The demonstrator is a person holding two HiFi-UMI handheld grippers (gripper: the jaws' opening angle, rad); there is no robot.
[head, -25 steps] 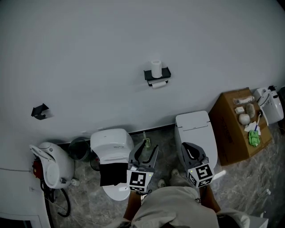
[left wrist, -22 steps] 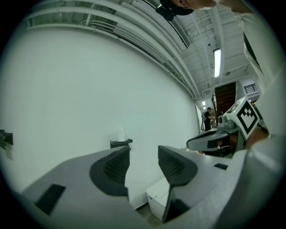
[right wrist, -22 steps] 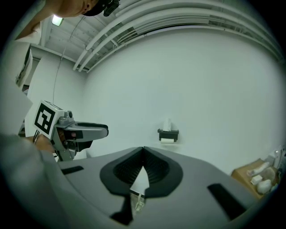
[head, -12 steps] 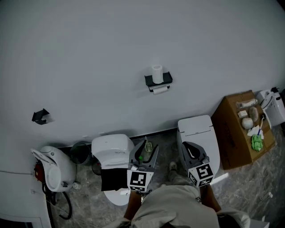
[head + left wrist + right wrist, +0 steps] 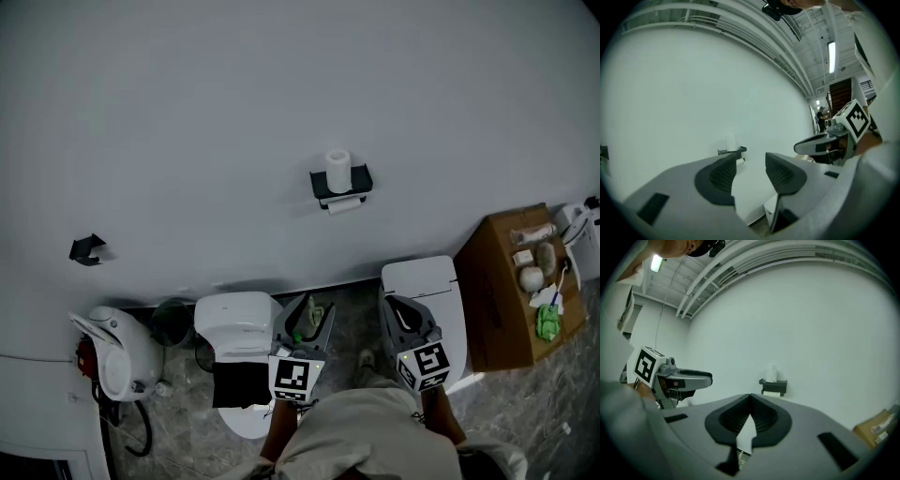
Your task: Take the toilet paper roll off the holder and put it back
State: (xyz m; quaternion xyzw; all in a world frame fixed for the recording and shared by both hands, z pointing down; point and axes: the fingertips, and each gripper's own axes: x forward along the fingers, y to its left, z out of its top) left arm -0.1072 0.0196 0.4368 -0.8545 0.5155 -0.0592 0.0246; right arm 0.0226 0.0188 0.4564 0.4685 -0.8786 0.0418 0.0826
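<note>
A white toilet paper roll (image 5: pixel 337 171) stands upright on top of a black wall holder (image 5: pixel 356 181), with a second roll (image 5: pixel 343 205) hung under it. The left gripper view shows the roll (image 5: pixel 731 142) and holder (image 5: pixel 732 150) far off on the wall, and so does the right gripper view, with roll (image 5: pixel 772 373) and holder (image 5: pixel 773 385). My left gripper (image 5: pixel 307 309) is held level well short of the wall, its jaws a narrow gap apart and empty (image 5: pixel 750 171). My right gripper (image 5: pixel 405 319) is beside it, fingertips meeting on nothing (image 5: pixel 750 413).
Two white toilets (image 5: pixel 238 323) (image 5: pixel 424 281) stand against the wall below the holder. A cardboard box (image 5: pixel 502 300) with small items sits at the right. A white appliance (image 5: pixel 108 352) and a dark bin (image 5: pixel 171 319) are at the left. A black bracket (image 5: pixel 86 249) is on the wall.
The holder and the toilets have slid down and right in the head view as the person and both grippers move toward the wall. Nothing has been grasped.
</note>
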